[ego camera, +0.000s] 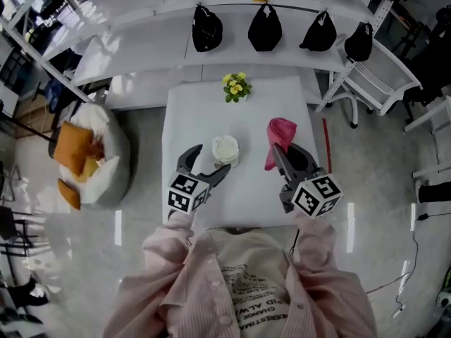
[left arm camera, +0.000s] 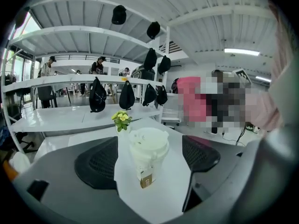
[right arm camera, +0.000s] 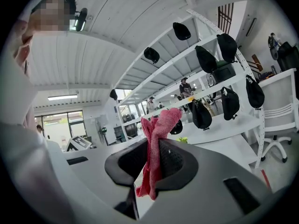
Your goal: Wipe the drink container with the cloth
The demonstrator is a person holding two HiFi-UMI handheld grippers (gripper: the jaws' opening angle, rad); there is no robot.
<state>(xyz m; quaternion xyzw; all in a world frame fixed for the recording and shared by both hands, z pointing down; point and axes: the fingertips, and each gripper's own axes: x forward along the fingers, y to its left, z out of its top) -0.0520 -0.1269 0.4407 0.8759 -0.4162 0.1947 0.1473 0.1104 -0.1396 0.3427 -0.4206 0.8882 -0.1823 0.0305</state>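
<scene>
A white lidded drink cup (ego camera: 225, 148) with a small brown label stands upright near the middle of the white table (ego camera: 190, 111). My left gripper (ego camera: 210, 159) is open just in front of it. In the left gripper view the cup (left arm camera: 148, 153) sits centred between the two wide-apart black pads (left arm camera: 100, 164), and neither pad touches it. My right gripper (ego camera: 283, 151) is shut on a pink cloth (ego camera: 280, 134), held to the right of the cup and apart from it. In the right gripper view the cloth (right arm camera: 156, 148) is pinched between the jaws, bunched above them and hanging below.
A small pot of yellow flowers (ego camera: 236, 86) stands at the table's far edge. Behind it runs a white shelf (ego camera: 232, 55) with several black caps (ego camera: 265, 28). A white chair (ego camera: 380, 76) is at the right. A white beanbag with orange cushions (ego camera: 88, 153) lies on the left floor.
</scene>
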